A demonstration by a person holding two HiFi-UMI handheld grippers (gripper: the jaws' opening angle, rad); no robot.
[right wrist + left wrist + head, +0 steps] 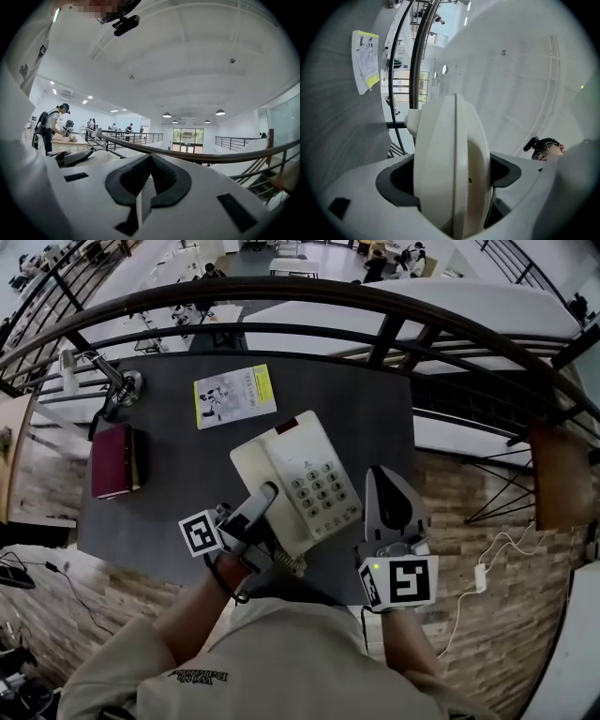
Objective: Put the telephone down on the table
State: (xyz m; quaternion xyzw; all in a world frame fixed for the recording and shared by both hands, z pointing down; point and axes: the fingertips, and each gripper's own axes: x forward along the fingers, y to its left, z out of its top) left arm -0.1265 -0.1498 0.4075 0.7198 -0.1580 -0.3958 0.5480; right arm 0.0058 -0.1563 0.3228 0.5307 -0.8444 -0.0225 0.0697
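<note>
A cream push-button telephone (pixel 305 486) lies at the near middle of the dark grey table (pixel 375 413). Its handset (pixel 265 495) rests along the phone's left side. My left gripper (pixel 255 510) is shut on the handset's near end. In the left gripper view the cream handset (pixel 450 136) fills the gap between the dark pads (pixel 396 180), clamped edge-on. A coiled cord (pixel 294 564) hangs at the phone's near corner. My right gripper (pixel 382 480) stands just right of the phone, apart from it. In the right gripper view the right gripper (pixel 149 164) is shut on nothing.
A white and yellow booklet (pixel 234 396) lies at the table's far middle. A maroon book (pixel 114 461) sits at the left edge, with a clamped lamp (pixel 111 382) behind it. A curved dark railing (pixel 309 292) runs beyond the table. A wooden floor with a white cable (pixel 487 563) lies to the right.
</note>
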